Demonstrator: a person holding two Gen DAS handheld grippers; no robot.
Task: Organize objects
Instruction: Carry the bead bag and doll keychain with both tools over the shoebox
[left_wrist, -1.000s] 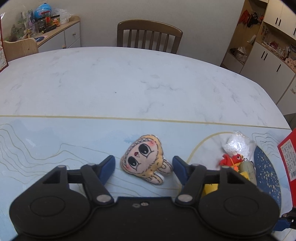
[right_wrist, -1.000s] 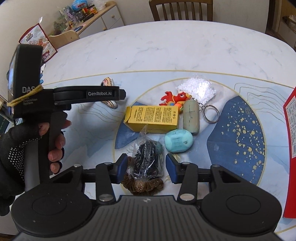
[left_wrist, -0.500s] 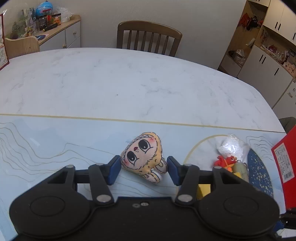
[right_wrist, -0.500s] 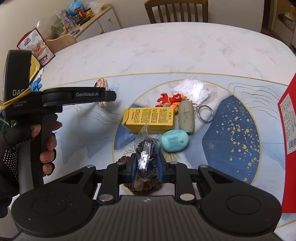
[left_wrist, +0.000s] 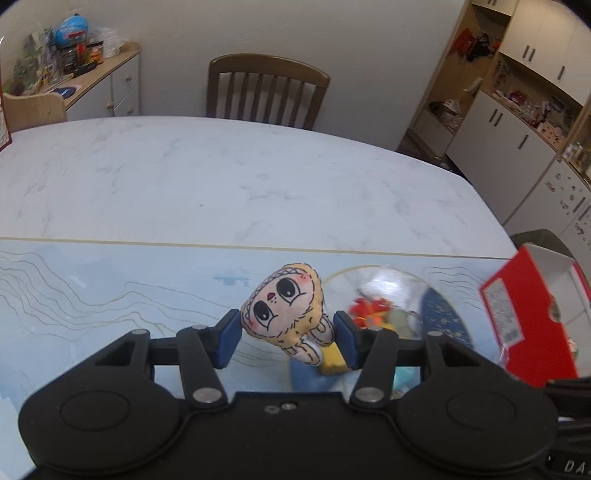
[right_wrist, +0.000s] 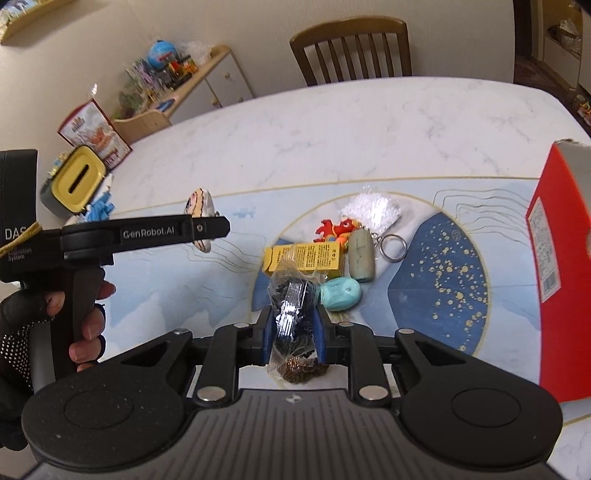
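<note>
A yellow-hooded plush doll (left_wrist: 284, 310) with big eyes hangs above the blue placemat (left_wrist: 110, 295), pinched by my left gripper (left_wrist: 288, 339), which is shut on it. In the right wrist view the same doll (right_wrist: 198, 199) shows above and below that gripper (right_wrist: 221, 227). My right gripper (right_wrist: 293, 330) is shut on a clear bag of small black pieces (right_wrist: 293, 299), raised over a brown scrunchie (right_wrist: 301, 369). On the mat beyond lie a yellow box (right_wrist: 306, 256), a teal lump (right_wrist: 340, 293), a grey-green keychain (right_wrist: 361, 254), a red dragon figure (right_wrist: 334, 229) and a white bead bag (right_wrist: 371, 210).
A tall red box (right_wrist: 561, 266) stands at the right edge of the mat. A yellow tin with a slot (right_wrist: 79, 181) and a snack bag (right_wrist: 94, 133) sit at the far left. A wooden chair (left_wrist: 266, 92) is behind the marble table (left_wrist: 184, 177). A gloved hand (right_wrist: 22, 332) holds the left gripper.
Both grippers went from open to shut. The left one closed on the plush doll and lifted it off the mat; the right one closed on the clear bag and raised it.
</note>
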